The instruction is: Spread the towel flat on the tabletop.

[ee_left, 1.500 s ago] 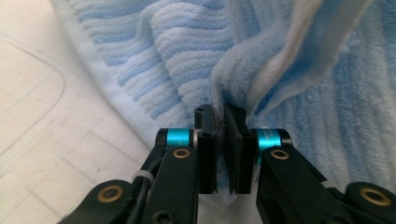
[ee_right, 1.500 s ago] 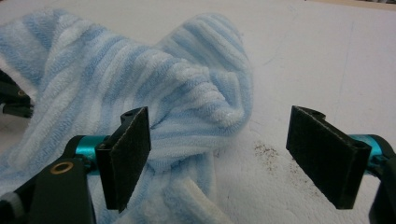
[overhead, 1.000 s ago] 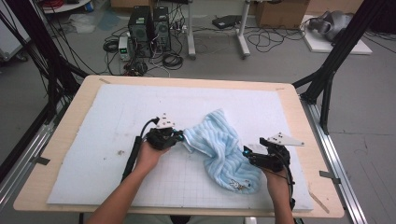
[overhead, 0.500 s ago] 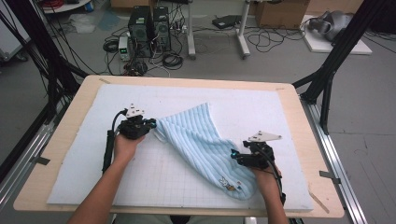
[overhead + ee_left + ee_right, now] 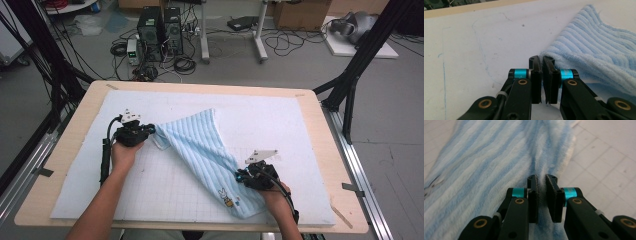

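Note:
A light blue striped towel [image 5: 200, 145] lies stretched slantwise across the white mat, with a small cartoon patch [image 5: 228, 197] near its front end. My left gripper [image 5: 149, 131] is shut on the towel's far-left corner; in the left gripper view its jaws pinch the towel [image 5: 594, 52] right at the edge, left gripper [image 5: 541, 60]. At the front right, my right gripper [image 5: 243, 177] is shut on a raised fold. The right gripper view has that fold of the towel [image 5: 486, 170] squeezed between the pads, right gripper [image 5: 541, 178].
The white gridded mat [image 5: 280, 130] covers most of a wooden table [image 5: 320, 125]. Black frame posts [image 5: 350, 75] stand at the table's far corners. Computers and cables [image 5: 160, 30] sit on the floor beyond the far edge.
My left gripper has moved left and away with its corner, and the right has drawn toward the front. The towel went from bunched between them to pulled out long.

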`<state>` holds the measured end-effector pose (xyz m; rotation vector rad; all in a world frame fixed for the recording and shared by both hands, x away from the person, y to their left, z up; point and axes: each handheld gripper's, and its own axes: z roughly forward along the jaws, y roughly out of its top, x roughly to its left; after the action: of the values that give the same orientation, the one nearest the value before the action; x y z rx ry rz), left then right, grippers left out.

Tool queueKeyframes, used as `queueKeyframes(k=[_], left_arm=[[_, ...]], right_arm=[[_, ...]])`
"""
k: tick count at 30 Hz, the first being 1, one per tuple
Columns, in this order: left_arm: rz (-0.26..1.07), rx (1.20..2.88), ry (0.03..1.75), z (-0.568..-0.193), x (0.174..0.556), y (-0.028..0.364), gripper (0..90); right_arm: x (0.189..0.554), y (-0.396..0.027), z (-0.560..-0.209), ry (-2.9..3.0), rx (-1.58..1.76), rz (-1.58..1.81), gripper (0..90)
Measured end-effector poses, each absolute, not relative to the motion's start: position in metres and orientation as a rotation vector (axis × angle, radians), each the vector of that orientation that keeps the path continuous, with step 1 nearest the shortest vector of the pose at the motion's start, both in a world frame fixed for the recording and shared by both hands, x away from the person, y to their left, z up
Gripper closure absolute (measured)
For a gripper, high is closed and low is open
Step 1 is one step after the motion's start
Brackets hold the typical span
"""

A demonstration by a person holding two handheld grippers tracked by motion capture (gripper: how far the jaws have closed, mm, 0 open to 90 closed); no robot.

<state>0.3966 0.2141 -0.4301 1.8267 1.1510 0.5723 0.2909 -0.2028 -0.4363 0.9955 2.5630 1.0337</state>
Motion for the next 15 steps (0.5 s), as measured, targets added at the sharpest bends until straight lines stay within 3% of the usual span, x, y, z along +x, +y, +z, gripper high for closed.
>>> queueKeyframes(k=[2, 3, 5, 8, 13, 15], left_arm=[[0.600, 1.797, 1.176, -0.432, 0.395, 0.213, 76.0], [0.605, 1.775, 1.194, -0.433, 0.394, 0.213, 63.7], [0.592, 1.722, 1.211, -0.434, 0.392, 0.216, 48.4], [0.602, 1.703, 1.187, -0.432, 0.387, 0.220, 41.5], [0.615, 1.678, 1.141, -0.427, 0.377, 0.228, 39.3], [0.614, 1.669, 1.126, -0.427, 0.374, 0.231, 39.0]], right_arm=[[0.288, -0.202, -0.435, 2.546, 0.988, 1.038, 67.7], [0.288, -0.203, -0.434, 2.529, 0.996, 1.056, 60.7], [0.291, -0.206, -0.427, 2.447, 1.013, 1.117, 44.8], [0.300, -0.210, -0.414, 2.313, 1.056, 1.207, 30.7], [0.328, -0.193, -0.401, 2.269, 1.003, 1.216, 27.5], [0.344, -0.177, -0.398, 2.294, 0.963, 1.168, 33.8]])
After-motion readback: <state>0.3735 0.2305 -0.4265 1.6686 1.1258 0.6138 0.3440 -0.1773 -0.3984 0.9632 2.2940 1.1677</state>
